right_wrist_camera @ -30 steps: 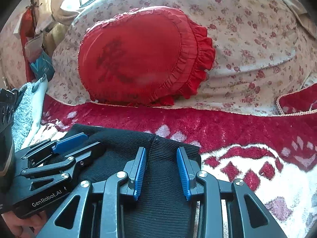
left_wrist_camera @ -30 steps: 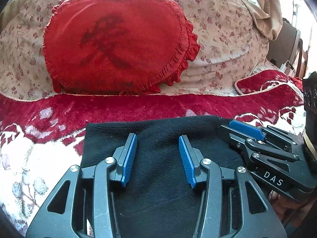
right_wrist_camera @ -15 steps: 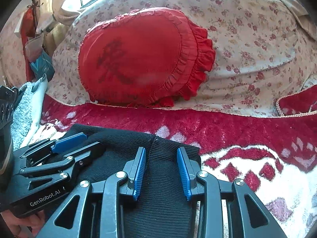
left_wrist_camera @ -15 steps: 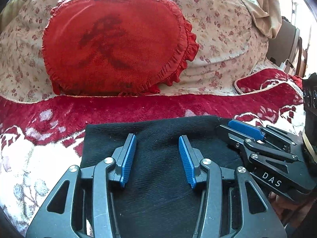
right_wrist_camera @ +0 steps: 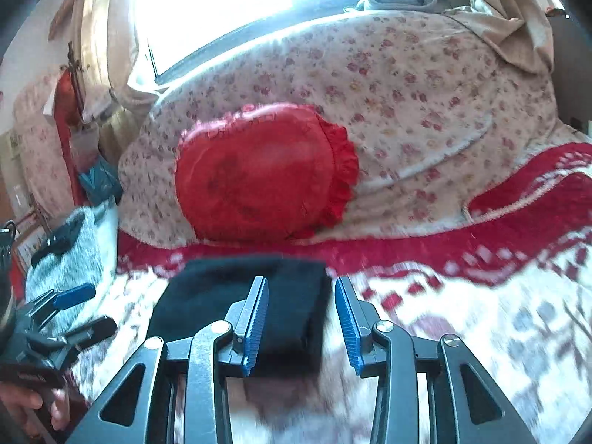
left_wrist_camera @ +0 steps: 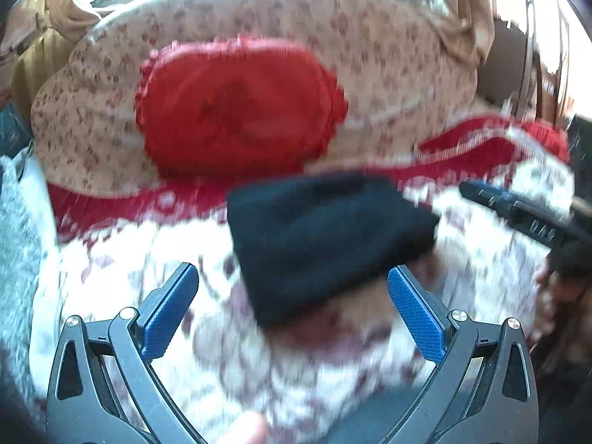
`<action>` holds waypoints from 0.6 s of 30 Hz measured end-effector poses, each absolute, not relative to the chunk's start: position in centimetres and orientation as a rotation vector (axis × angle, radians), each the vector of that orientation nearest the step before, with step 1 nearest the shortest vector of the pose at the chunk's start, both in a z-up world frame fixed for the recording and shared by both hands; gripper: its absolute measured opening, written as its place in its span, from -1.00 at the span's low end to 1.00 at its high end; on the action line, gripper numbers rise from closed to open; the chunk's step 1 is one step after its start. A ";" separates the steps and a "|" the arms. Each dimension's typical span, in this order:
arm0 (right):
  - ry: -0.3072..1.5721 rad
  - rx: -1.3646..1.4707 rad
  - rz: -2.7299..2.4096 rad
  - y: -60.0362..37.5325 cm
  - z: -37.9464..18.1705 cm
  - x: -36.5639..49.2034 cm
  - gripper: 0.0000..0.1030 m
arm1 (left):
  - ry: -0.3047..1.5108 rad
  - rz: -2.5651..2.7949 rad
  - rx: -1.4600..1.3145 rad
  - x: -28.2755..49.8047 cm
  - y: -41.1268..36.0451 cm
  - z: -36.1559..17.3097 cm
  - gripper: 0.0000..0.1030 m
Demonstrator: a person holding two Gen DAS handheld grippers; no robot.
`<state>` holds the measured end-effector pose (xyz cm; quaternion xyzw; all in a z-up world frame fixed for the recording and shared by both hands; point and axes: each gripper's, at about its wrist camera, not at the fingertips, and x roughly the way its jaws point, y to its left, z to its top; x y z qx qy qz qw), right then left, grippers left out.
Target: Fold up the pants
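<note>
The black pants (left_wrist_camera: pixel 322 236) lie folded into a small thick rectangle on the red and white patterned blanket (left_wrist_camera: pixel 122 281). In the right wrist view they sit just ahead of the fingers (right_wrist_camera: pixel 229 296). My left gripper (left_wrist_camera: pixel 292 310) is wide open and empty, raised above and short of the pants. My right gripper (right_wrist_camera: pixel 299 322) is open and empty, its left finger over the pants' near right corner. Each gripper shows at the edge of the other's view: the right one (left_wrist_camera: pixel 518 211) and the left one (right_wrist_camera: pixel 63 314). Both views are blurred by motion.
A red frilled cushion (left_wrist_camera: pixel 236 107) leans on a floral bedding heap (right_wrist_camera: pixel 407 103) behind the pants. A grey towel (right_wrist_camera: pixel 70 248) lies at the left. A bright window (right_wrist_camera: pixel 240 11) is behind the bedding.
Both grippers have lifted off the pants and pulled back. The left jaws opened much wider, the right jaws a little wider. The pants stay folded on the blanket.
</note>
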<state>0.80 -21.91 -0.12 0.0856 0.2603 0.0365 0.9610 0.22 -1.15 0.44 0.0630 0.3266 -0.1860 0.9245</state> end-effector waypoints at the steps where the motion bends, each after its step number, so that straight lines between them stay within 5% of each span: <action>1: 0.557 0.160 0.062 -21.6 -0.7 0.4 -0.31 | 0.675 -0.371 0.135 -0.2 -1.0 0.0 0.99; 6: 0.638 0.053 0.069 -19.8 -2.5 -0.6 -0.31 | 0.669 -0.289 0.144 -1.6 -0.8 0.3 0.99; 12: 0.628 0.021 0.052 -18.7 -3.1 -1.9 -0.31 | 0.815 -0.319 -0.168 1.3 1.3 0.2 0.99; 18: 0.630 0.000 0.057 -17.5 -3.4 -2.4 -0.31 | 0.819 -0.299 0.045 -1.0 -2.9 -0.3 0.99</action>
